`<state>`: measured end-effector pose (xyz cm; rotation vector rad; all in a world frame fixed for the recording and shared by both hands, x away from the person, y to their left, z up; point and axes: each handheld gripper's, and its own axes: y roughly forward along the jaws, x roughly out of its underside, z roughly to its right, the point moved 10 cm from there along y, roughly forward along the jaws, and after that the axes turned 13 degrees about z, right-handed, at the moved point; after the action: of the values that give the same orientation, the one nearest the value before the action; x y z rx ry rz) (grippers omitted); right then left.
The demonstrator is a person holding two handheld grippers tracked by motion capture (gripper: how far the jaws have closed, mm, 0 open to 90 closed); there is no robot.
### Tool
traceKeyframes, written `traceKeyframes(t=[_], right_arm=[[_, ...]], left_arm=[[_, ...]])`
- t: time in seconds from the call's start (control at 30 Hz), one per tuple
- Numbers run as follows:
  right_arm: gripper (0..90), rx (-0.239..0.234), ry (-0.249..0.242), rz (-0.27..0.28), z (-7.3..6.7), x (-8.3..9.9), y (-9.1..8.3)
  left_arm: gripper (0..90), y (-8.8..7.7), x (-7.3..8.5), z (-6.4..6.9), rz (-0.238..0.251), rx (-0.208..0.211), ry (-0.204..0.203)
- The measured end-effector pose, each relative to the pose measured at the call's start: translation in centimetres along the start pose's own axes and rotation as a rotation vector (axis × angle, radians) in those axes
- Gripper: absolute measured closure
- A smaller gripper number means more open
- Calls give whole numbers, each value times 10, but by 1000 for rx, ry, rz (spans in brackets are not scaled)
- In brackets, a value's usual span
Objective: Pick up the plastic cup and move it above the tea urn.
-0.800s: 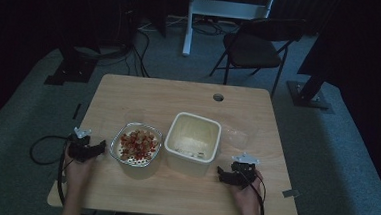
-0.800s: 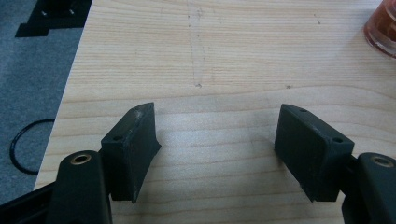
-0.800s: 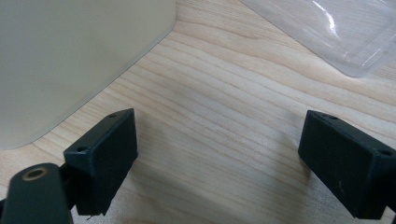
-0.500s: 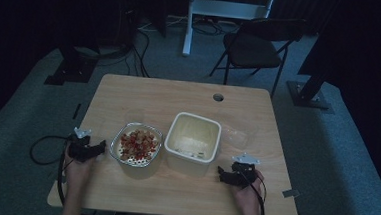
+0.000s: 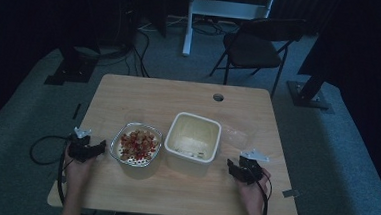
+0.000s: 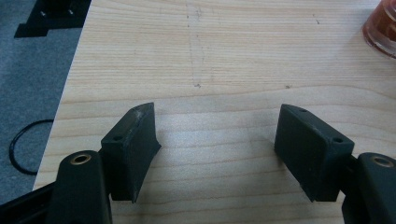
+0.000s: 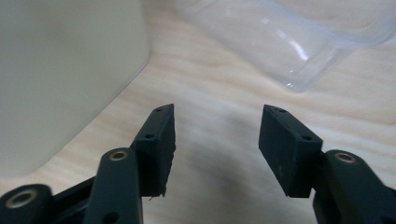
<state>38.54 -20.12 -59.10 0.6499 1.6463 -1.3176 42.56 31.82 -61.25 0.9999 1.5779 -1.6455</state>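
A colander-like bowl of red and tan pieces sits left of centre on the wooden table. Beside it on the right stands a white square tub with a few bits inside. A clear plastic lid lies right of the tub; in the right gripper view the lid is ahead and the tub's wall is on the left. My left gripper is open just left of the bowl; its jaws stand wide over bare wood. My right gripper is open near the tub's front right corner, empty.
A round cable hole is near the table's far edge. A folding chair and a white desk frame stand beyond the table. A cable loop hangs off the left edge. The bowl's red rim is at the upper right in the left gripper view.
My right gripper has drifted slightly back and to the left toward the tub's corner. The left gripper, bowl and tub have stayed put.
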Motion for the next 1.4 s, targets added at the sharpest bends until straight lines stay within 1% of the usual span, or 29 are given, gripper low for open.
traceKeyframes(t=[0.07, 0.1, 0.13, 0.17, 0.3, 0.37, 0.4, 0.47, 0.5, 0.53, 0.6, 0.67, 0.77, 0.8, 0.83, 0.87, 0.97, 1.0, 1.03, 1.07, 1.13, 1.17, 1.27, 1.33, 1.4], right_arm=[[464, 11, 8, 9, 5, -6, -1], [464, 11, 8, 9, 5, -6, -1], [464, 22, 15, 21, 9, -12, -2], [463, 36, 28, 43, 16, -21, -3], [455, 77, 44, 77, 30, -39, -5], [455, 85, 47, 81, 33, -42, -6], [456, 104, 57, 91, 42, -51, -4], [464, 117, 60, 85, 49, -57, -1], [464, 117, 60, 85, 49, -57, -1], [502, 128, 77, 72, 56, -62, 4], [525, 138, 77, 59, 63, -67, 10], [537, 163, 77, 35, 72, -68, 17], [553, 179, 91, -2, 81, -66, 26], [553, 179, 91, -2, 81, -66, 26], [553, 190, 104, -31, 87, -62, 32], [554, 200, 110, -46, 90, -59, 35], [570, 198, 120, -57, 91, -56, 37], [597, 192, 125, -66, 92, -54, 39], [672, 181, 135, -77, 95, -51, 44], [718, 181, 144, -79, 96, -50, 44], [762, 197, 159, -87, 99, -50, 43], [782, 197, 163, -90, 100, -49, 42], [805, 208, 159, -93, 105, -48, 38], [832, 215, 168, -87, 109, -47, 35], [853, 208, 184, -73, 112, -47, 30]], left_arm=[[305, 0, 0, 0, 0, 0, 0], [305, 0, 0, 0, 0, 0, 0], [305, 0, 0, 0, 0, 0, 0], [305, 0, 0, 0, 0, 0, 0], [305, 0, 0, 0, 0, 0, 0], [305, 0, 0, 0, 0, 0, 0], [305, 0, 0, 0, 0, 0, 0], [305, 0, 0, 0, 0, 0, 0], [305, 0, 0, 0, 0, 0, 0], [305, 0, 0, 0, 0, 0, 0], [305, 0, 0, 0, 0, 1, 0], [305, 0, 0, 0, 0, 1, 0], [305, 0, 0, 0, 0, 1, 0], [305, 0, 0, 0, 0, 1, 0], [305, 0, 0, 0, 2, 1, 0], [305, 0, 0, 0, 2, 1, 0], [305, 0, 0, 0, 2, 1, 0], [305, 0, 0, 0, 2, 1, 0], [305, 0, 0, 0, 2, 1, 0], [305, 0, 0, 0, 2, 1, 0], [305, 0, 0, 0, 2, 1, 0], [305, 0, 0, 0, 2, 1, 0], [305, 0, 0, 0, 2, 1, 0], [305, 0, 0, 0, 2, 1, 0], [305, 0, 0, 0, 2, 1, 0]])
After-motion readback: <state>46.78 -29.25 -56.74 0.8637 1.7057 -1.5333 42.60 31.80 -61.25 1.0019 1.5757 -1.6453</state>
